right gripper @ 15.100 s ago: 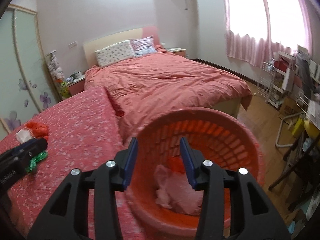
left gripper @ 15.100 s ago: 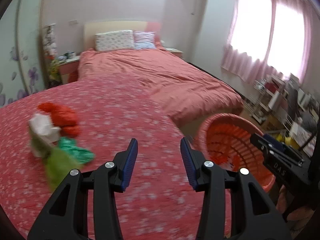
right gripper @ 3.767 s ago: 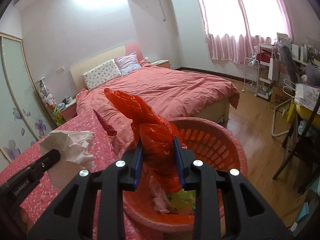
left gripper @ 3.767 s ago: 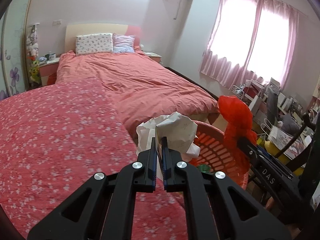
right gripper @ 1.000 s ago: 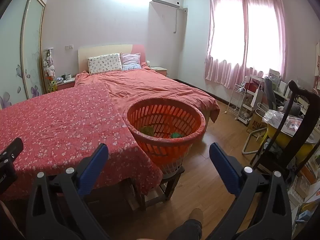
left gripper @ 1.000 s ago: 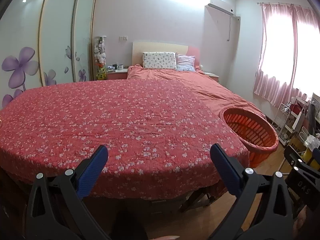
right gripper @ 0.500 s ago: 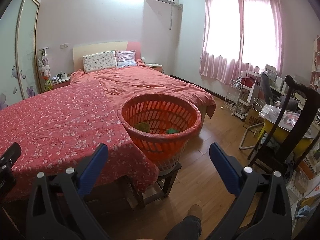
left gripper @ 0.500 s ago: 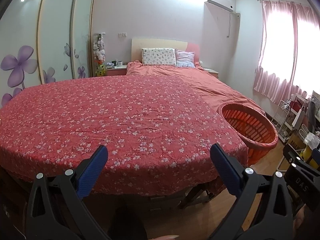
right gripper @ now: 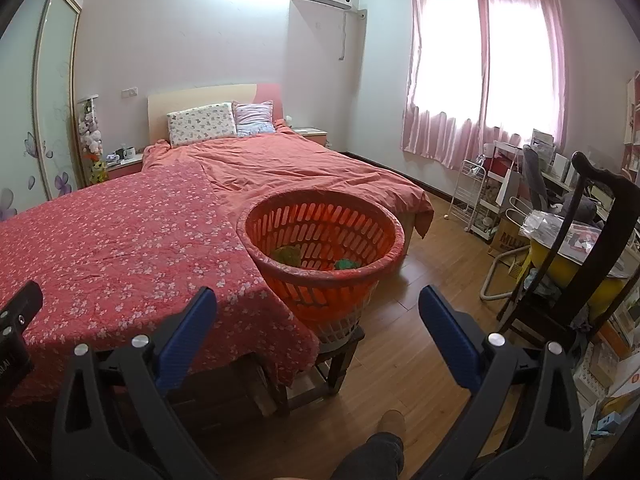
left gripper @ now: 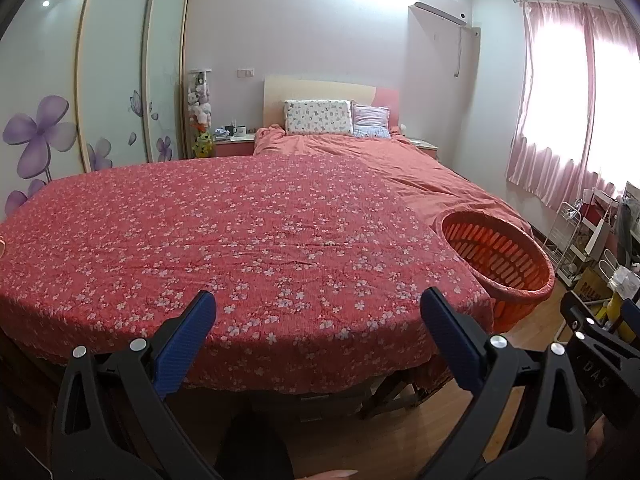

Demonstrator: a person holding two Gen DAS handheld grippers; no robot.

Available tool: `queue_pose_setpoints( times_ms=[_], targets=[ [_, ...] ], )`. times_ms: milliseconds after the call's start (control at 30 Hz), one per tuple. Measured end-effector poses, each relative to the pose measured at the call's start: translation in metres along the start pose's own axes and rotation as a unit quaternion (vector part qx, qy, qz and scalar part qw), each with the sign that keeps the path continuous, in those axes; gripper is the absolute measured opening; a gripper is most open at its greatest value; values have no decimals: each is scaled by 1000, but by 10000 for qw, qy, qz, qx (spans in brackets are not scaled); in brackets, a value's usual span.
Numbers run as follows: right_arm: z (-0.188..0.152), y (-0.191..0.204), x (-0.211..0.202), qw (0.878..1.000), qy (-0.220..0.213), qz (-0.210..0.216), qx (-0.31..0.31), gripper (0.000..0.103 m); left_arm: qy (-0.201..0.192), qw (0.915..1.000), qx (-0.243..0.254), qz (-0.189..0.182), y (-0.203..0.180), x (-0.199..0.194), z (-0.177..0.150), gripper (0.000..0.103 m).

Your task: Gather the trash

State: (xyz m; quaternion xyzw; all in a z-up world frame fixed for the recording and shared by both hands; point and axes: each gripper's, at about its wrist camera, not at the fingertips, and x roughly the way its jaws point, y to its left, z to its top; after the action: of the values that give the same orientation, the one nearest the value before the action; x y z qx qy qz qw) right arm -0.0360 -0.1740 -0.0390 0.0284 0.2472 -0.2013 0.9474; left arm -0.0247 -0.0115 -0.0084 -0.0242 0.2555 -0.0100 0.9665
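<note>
Trash sits in the basket (right gripper: pixel 320 240): a yellow-green wad (right gripper: pixel 287 255) and a green wad (right gripper: pixel 347 265) show low inside, against the near wall; anything else in there is hidden by the rim. The basket stands on a small wooden stool (right gripper: pixel 332 364), touching the right corner of the bench (left gripper: pixel 240 240), which is covered w/ a red flowered cloth.

No loose trash shows on the cloth left of the basket, in either view. So the job looks about done; the step in hand reads as a last check & pull-back.

Left gripper (left gripper: pixel 318 338): fingers spread wide, nothing between them, held off the bench's near edge, well left of the basket. Right gripper (right gripper: pixel 318 336): fingers likewise wide apart & empty, just short of the basket, a bit below its rim.

To do it well: sweep both cams over the far side of the cloth and the floor (right gripper: pixel 420 320) round the stool, since a dropped scrap would hide there. Keep the right gripper off the basket, as it looks light and the stool small, so a knock could tip it. A shoe (right gripper: pixel 392 420) is near the stool too; step clear.
</note>
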Motion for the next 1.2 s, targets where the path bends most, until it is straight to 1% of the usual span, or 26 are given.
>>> queue_pose_setpoints(
  times_ms=[1200],
  targets=[
    [1,-1,-1,10000,2,1,-3,99,92,9999,-62,31,-4,1,0,101]
  ],
)
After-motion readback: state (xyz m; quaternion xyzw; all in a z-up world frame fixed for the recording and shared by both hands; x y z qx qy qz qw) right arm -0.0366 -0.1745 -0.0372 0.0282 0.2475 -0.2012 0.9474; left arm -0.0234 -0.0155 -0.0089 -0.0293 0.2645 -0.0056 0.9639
